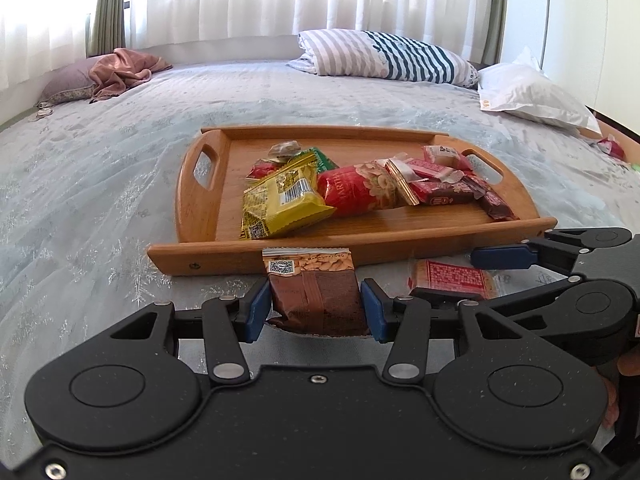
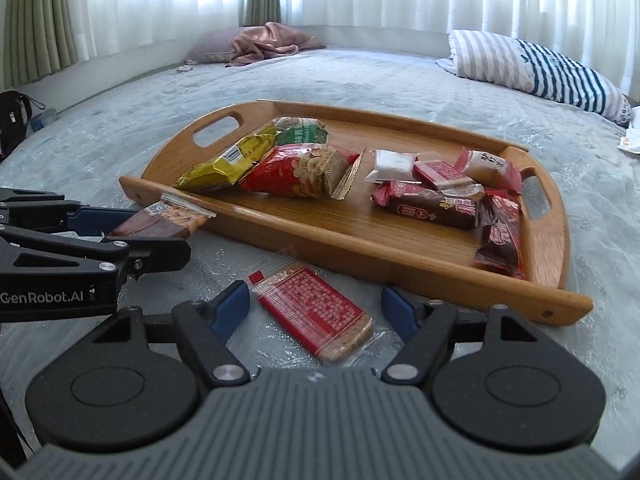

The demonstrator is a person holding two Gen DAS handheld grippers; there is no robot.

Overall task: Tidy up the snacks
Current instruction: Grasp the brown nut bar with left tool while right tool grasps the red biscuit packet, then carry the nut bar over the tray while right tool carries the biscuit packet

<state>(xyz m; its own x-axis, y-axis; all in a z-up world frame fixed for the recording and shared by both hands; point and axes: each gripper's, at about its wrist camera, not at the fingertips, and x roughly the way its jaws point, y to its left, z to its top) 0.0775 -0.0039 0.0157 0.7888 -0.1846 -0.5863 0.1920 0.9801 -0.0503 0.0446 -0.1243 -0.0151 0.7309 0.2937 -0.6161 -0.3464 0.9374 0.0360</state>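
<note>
Organizing from: bed (image 1: 120, 184), the wide quilted surface that carries everything; soft, so a pack pressed down may sink rather than give a firm edge.
Tray: wooden tray (image 2: 420, 268) lies flat mid-bed, already piled with snacks; the yellow pack (image 1: 280, 200) and red peanut bag (image 1: 356, 192) crowd its left half, dark red bars (image 2: 432, 204) its right; bare wood shows along the near side.
Left claw: left claw (image 1: 314, 308) is clamped on the brown peanut pack (image 1: 316, 292), pads squeezing its sides, the pack's sealed end just short of the tray's near rim.
Doing it well, left: I judge the pack must be lifted to clear the rim, carried over the bare strip, then released low so it does not slide onto the pile.
Right claw: right claw (image 2: 316, 316) stands spread apart, its pads on either side of the red-label cracker pack (image 2: 316, 312), which lies flat on the bed just beside the tray.
Doing it well, right: close across the narrow width, gently; the cracker looks brittle and the clear wrapper slippery.
Risk: the claws sit near each other, so stagger the moves.
</note>
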